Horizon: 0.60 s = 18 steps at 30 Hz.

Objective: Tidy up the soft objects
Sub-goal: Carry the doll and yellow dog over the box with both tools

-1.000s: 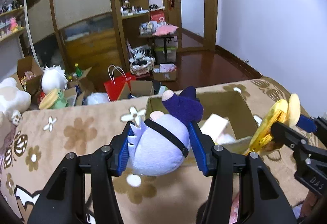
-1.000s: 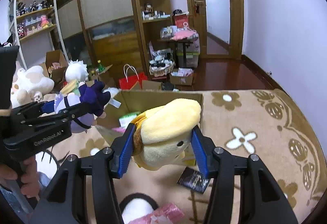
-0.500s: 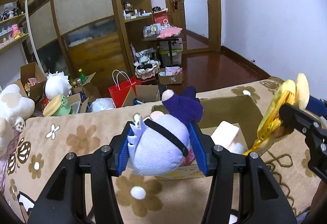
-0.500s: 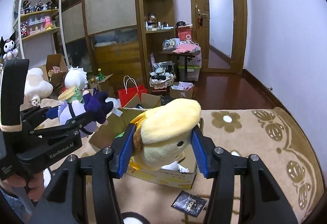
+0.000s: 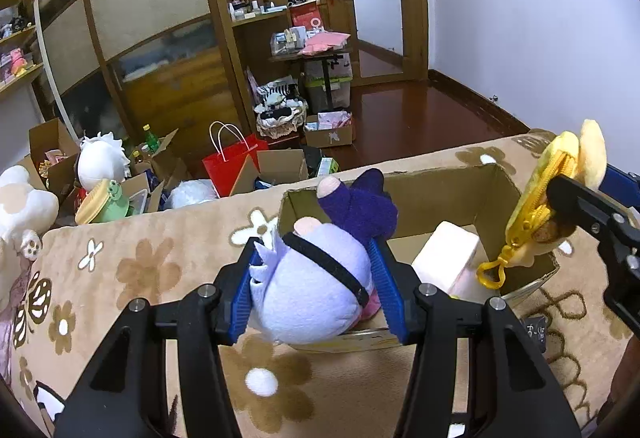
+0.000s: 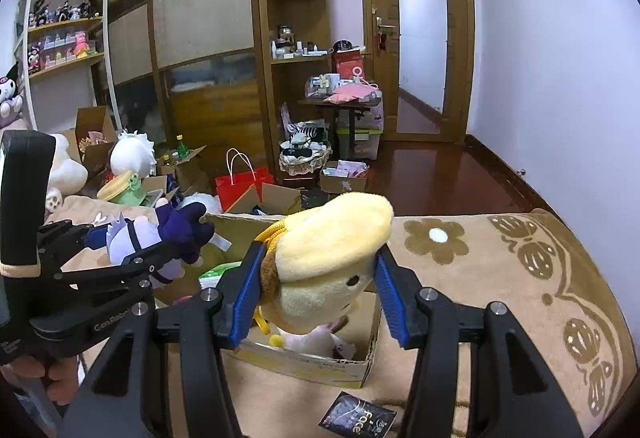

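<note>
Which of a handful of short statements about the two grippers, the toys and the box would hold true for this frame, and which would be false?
1. The left gripper is shut on a lilac plush doll. True.
2. The right gripper is open, holding nothing. False: it is shut on a yellow plush toy.
3. The cardboard box has its top open. True.
4. The box has nothing inside. False: a white item and other soft things lie in it.
5. The red paper bag sits inside the box. False: it stands on the floor beyond the floral blanket.
6. Both toys are held up over the box, not yet let go. True.
</note>
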{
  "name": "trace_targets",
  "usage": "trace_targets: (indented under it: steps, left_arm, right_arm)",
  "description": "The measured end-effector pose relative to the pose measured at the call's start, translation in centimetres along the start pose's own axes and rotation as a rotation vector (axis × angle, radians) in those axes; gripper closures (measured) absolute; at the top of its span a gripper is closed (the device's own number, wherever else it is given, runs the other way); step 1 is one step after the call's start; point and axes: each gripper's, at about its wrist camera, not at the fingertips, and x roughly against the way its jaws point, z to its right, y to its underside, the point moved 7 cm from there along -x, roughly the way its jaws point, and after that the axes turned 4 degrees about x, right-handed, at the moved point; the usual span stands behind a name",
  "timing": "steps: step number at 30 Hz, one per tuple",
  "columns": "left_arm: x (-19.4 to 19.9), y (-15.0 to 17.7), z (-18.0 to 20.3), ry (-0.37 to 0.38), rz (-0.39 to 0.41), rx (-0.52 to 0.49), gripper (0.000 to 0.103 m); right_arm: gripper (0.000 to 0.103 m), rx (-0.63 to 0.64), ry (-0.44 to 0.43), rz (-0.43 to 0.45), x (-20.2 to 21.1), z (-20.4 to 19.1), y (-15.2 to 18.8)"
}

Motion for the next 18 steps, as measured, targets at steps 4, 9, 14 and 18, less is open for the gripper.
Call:
trace_targets:
  steps: [4, 9, 14, 18]
  left_arm:
    - [-0.7, 0.4, 0.5, 0.003, -0.012, -0.024, 0.05]
    - [-1.4, 0.8, 0.9, -0.001, -0.028, -0.047, 0.05]
    - [-1.7, 1.0, 1.1, -0.004, -0.047, -0.05, 0.049]
    - [-2.0, 1.1, 1.3, -0.011, -0.048, -0.069, 0.049]
  right_arm:
    - [0.047, 0.012, 0.006, -0.018, -1.1, -0.1, 0.6]
    - [0.046, 0.01, -0.001, -0.051, -2.2, -0.2, 1.6]
    - [0.046, 0.006, -0.011, -0.082, -3.0, -0.3, 2.5]
    - [0.045, 0.001, -0.018, -0.113, -3.6, -0.4, 3.4]
